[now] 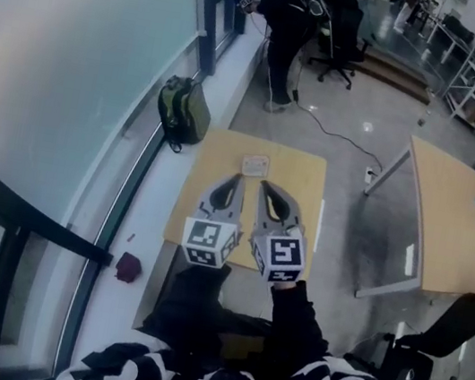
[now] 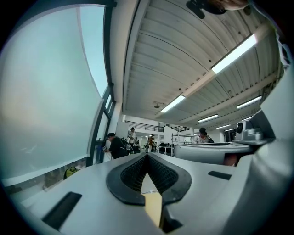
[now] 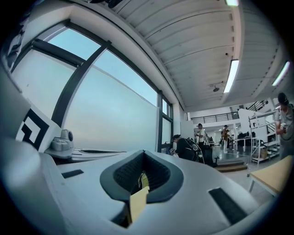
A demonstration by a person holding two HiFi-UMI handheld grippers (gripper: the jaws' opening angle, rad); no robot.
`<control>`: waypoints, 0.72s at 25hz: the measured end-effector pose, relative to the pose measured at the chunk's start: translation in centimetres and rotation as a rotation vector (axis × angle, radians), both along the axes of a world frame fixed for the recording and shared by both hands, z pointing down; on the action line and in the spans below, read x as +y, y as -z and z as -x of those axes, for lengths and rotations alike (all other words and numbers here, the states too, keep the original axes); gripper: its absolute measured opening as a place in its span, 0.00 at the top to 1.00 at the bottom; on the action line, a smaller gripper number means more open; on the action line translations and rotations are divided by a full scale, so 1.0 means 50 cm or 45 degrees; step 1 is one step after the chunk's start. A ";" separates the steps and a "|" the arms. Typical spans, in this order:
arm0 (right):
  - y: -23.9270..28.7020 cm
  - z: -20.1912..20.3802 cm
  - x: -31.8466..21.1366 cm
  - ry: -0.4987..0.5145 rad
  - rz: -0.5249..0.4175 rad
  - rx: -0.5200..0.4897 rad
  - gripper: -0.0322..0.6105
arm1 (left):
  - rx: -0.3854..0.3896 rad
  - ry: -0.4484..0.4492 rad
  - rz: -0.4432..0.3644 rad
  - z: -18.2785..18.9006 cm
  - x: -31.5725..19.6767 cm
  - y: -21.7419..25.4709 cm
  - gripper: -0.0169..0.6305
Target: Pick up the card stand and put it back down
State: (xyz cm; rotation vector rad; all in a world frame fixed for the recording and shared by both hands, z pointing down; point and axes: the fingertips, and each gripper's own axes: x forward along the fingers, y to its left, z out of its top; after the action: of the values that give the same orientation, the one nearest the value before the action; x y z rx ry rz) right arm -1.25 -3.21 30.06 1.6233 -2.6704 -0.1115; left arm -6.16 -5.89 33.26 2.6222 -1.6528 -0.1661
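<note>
I hold both grippers level and side by side over the small wooden table (image 1: 217, 152), pointing them at the card stand (image 1: 256, 164). The stand sits flat near the table's far edge, roughly centred, just beyond the jaw tips and apart from them.

The left gripper (image 1: 239, 178) is clenched on nothing: in the left gripper view its 2 ribbed pads (image 2: 158, 173) meet at the tip, with only a strip of tan tabletop showing below them. The right gripper (image 1: 263, 184) looks clenched and empty too. Its pads (image 3: 156, 172) come together at the tip, and only tabletop and a sliver of something yellow-green show through the gap.

I judge this to be the approach, with the pickup not yet begun. Keeping the jaws closed makes sense while nothing is within reach, but 1 gripper has to spread before it can take the stand. Because both cameras look level across the room, neither gripper view shows the stand, so I rely on the head view to line up. A backpack (image 1: 183, 111) leans on the window ledge well apart from the work.
</note>
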 end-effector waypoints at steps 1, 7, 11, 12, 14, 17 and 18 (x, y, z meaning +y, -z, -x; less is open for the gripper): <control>-0.001 0.012 -0.016 -0.009 -0.012 0.006 0.92 | 0.009 0.000 -0.009 0.016 -0.021 0.001 0.96; -0.060 0.037 -0.088 -0.073 0.033 0.055 0.92 | 0.030 -0.024 0.021 0.074 -0.097 -0.039 0.96; -0.097 0.042 -0.122 -0.083 0.087 0.068 0.92 | 0.048 -0.067 0.062 0.073 -0.134 -0.071 0.96; -0.106 0.040 -0.134 -0.086 0.098 0.068 0.92 | 0.037 -0.066 0.065 0.072 -0.143 -0.078 0.96; -0.131 0.030 -0.163 -0.097 0.133 0.067 0.92 | 0.023 -0.077 0.074 0.065 -0.164 -0.090 0.96; -0.183 0.011 -0.204 -0.100 0.206 0.064 0.92 | 0.002 -0.091 0.134 0.059 -0.195 -0.141 0.96; -0.201 0.005 -0.214 -0.093 0.228 0.063 0.92 | -0.012 -0.091 0.158 0.058 -0.203 -0.163 0.96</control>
State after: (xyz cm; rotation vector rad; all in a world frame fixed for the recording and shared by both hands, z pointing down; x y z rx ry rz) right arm -1.52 -13.91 40.09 1.6374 -2.4995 0.0852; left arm -9.09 -16.05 41.40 2.5890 -1.5165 -0.0477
